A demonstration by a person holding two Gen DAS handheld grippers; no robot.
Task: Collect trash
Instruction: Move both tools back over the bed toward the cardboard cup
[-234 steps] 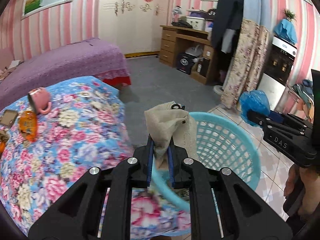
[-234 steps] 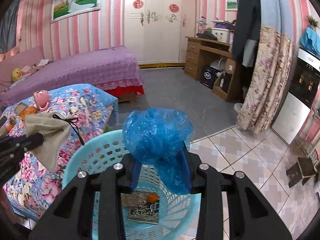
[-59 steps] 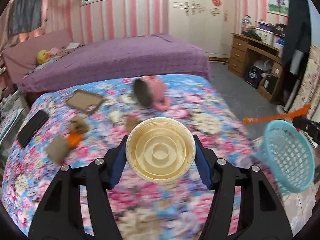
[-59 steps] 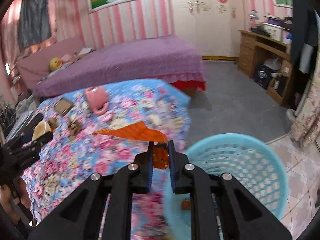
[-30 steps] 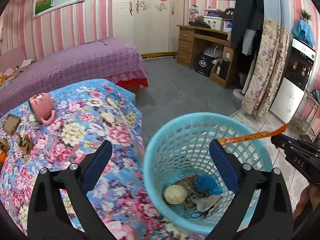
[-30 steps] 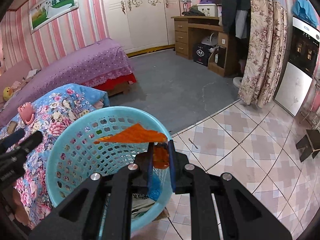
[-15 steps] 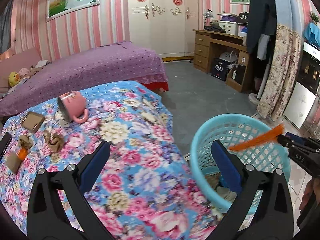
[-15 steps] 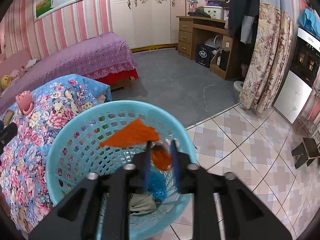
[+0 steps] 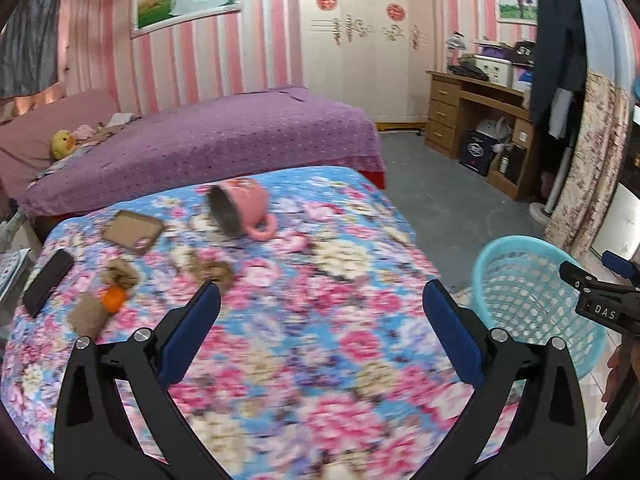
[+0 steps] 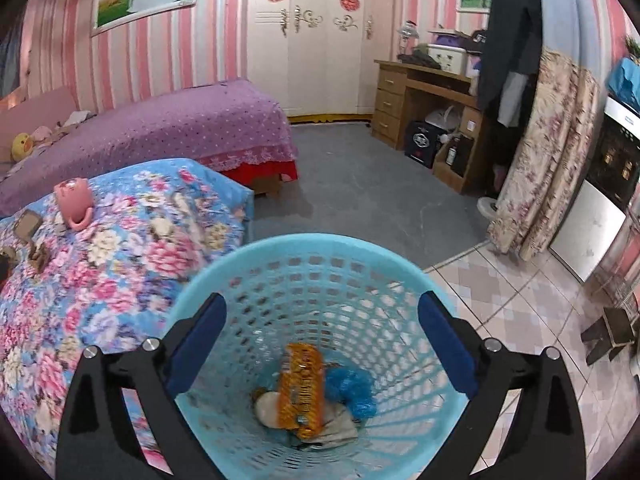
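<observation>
My right gripper (image 10: 320,312) hangs over the light blue basket (image 10: 304,244), its jaws opening wide with nothing between them. An orange wrapper (image 10: 302,388) lies inside on a blue bag (image 10: 352,390), a pale cup and grey cloth. My left gripper (image 9: 320,300) stands open and empty over the floral-covered table (image 9: 300,340). Ahead of it lie brown crumpled scraps (image 9: 208,270), an orange piece (image 9: 113,298) beside a tan scrap (image 9: 86,316), and a tipped pink mug (image 9: 240,210). The basket (image 9: 528,300) shows at the right, with the right gripper (image 9: 600,276) above it.
A brown card (image 9: 132,231) and a black phone (image 9: 47,282) lie on the table's left side. A purple bed (image 9: 200,140) stands behind, a wooden desk (image 9: 476,120) and floral curtain (image 10: 544,152) to the right. Grey floor and tiles (image 10: 520,300) surround the basket.
The right gripper opened and the orange wrapper fell into the basket. The left gripper swung left, from over the basket to over the floral table.
</observation>
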